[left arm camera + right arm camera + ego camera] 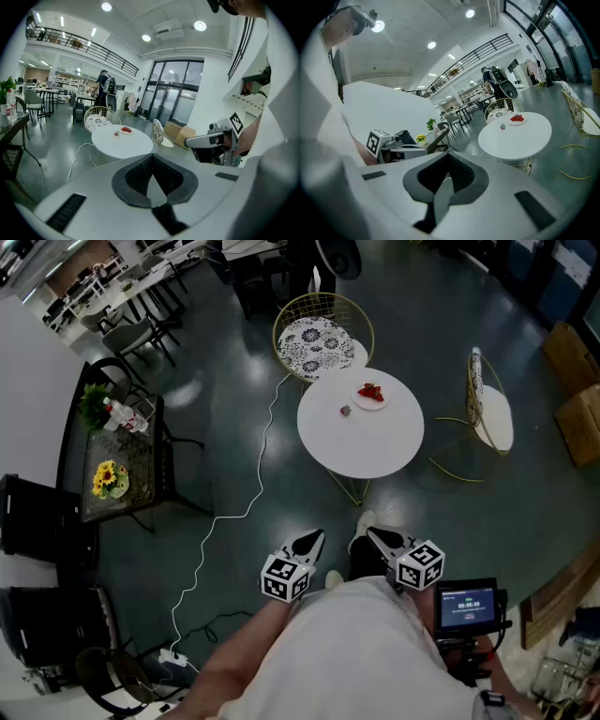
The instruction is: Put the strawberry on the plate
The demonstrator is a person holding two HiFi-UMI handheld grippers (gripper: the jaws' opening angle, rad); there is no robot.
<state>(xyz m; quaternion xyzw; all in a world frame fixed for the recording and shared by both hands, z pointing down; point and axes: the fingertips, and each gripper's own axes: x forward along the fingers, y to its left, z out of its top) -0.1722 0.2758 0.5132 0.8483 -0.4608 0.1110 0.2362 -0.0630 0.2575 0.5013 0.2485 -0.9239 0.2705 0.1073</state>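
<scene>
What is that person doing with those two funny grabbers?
The person is standing back from the round white table, holding a left gripper and a right gripper close to the body. Both are shut and empty. On the far side of the table a plate has red strawberries on it. A small thing lies on the table beside the plate, too small to tell what it is. Nothing is being touched.

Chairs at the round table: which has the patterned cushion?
The far chair, beyond the plate: black-and-white patterned seat. The other chair, right of the table, has a plain white one.
</scene>
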